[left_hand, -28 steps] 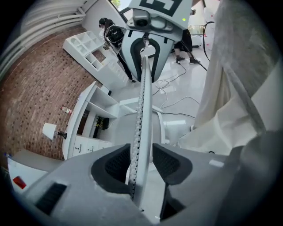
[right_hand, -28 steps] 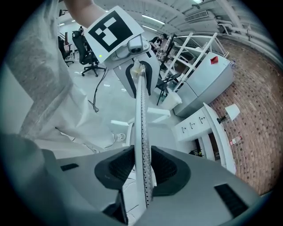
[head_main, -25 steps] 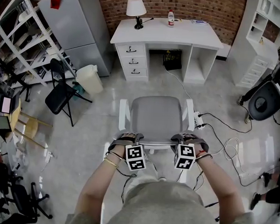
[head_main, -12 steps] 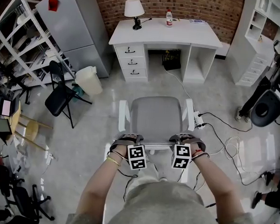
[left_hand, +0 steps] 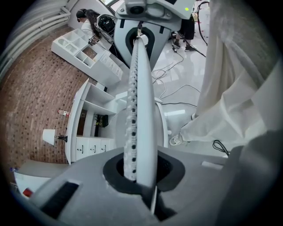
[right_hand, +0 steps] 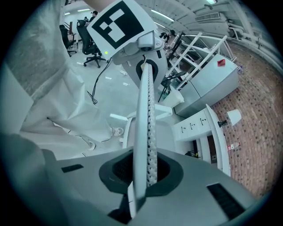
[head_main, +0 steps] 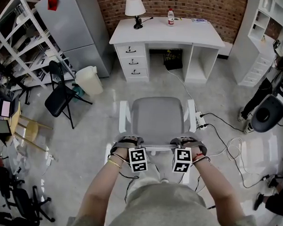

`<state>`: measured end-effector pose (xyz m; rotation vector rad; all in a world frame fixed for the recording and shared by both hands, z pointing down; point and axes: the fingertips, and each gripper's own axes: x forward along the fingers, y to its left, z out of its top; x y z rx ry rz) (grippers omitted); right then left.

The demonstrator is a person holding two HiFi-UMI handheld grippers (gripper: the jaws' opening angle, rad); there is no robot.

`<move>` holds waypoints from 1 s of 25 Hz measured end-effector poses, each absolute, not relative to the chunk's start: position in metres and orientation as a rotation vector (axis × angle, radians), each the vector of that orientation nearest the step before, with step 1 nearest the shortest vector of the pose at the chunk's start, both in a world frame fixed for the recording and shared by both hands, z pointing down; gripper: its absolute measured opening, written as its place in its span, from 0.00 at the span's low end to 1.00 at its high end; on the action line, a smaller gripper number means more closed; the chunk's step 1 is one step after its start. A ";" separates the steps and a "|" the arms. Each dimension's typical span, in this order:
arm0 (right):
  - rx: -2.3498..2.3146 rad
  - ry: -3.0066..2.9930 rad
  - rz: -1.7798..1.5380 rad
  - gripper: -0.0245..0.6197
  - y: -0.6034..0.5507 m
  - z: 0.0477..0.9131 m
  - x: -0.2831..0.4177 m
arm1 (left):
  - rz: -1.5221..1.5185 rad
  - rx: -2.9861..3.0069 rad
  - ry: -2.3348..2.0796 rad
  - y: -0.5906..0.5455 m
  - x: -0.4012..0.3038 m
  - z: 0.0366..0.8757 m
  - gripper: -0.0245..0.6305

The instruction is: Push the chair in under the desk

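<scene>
Grey-seated, white-framed chair [head_main: 156, 120] in the head view, out on the floor well apart from the white desk [head_main: 192, 38] and squared to its knee gap, with left gripper [head_main: 129, 143] and right gripper [head_main: 188, 144] at the backrest's top rail. Shut flat in the left gripper view, having just been closing, nothing between the jaws. Likewise in the right gripper view: just closing, empty. Likely trouble: slipping off the rail for want of a clasp; driving an armrest into the drawers [head_main: 132, 62] through uneven pushing; snagging the cable [head_main: 221, 121] alongside.
</scene>
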<state>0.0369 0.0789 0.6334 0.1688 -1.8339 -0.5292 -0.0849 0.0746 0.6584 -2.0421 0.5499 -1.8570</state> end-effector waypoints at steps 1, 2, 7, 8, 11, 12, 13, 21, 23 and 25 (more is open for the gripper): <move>0.168 -1.833 -0.528 0.08 0.078 0.634 0.037 | -1.859 -2.043 0.550 0.074 -0.085 0.659 0.06; 0.165 -1.835 -0.526 0.08 0.078 0.633 0.037 | -1.860 -2.043 0.551 0.074 -0.085 0.659 0.06; 0.166 -1.832 -0.534 0.07 0.080 0.634 0.037 | -1.860 -2.043 0.548 0.074 -0.085 0.658 0.06; 0.169 -1.829 -0.537 0.07 0.079 0.634 0.036 | -1.859 -2.044 0.547 0.074 -0.086 0.658 0.06; 0.172 -1.828 -0.530 0.07 0.079 0.631 0.032 | -1.856 -2.047 0.540 0.072 -0.090 0.656 0.06; 0.168 -1.831 -0.524 0.07 0.079 0.630 0.030 | -1.857 -2.050 0.538 0.071 -0.091 0.655 0.06; 0.165 -1.833 -0.520 0.07 0.078 0.629 0.028 | -1.859 -2.051 0.536 0.069 -0.092 0.655 0.06; 0.162 -1.835 -0.504 0.07 0.066 0.632 0.031 | -1.852 -2.042 0.545 0.056 -0.089 0.657 0.06; 0.164 -1.833 -0.505 0.07 0.064 0.632 0.031 | -1.851 -2.041 0.543 0.055 -0.089 0.657 0.06; 0.166 -1.831 -0.507 0.07 0.062 0.631 0.030 | -1.850 -2.039 0.542 0.053 -0.091 0.656 0.06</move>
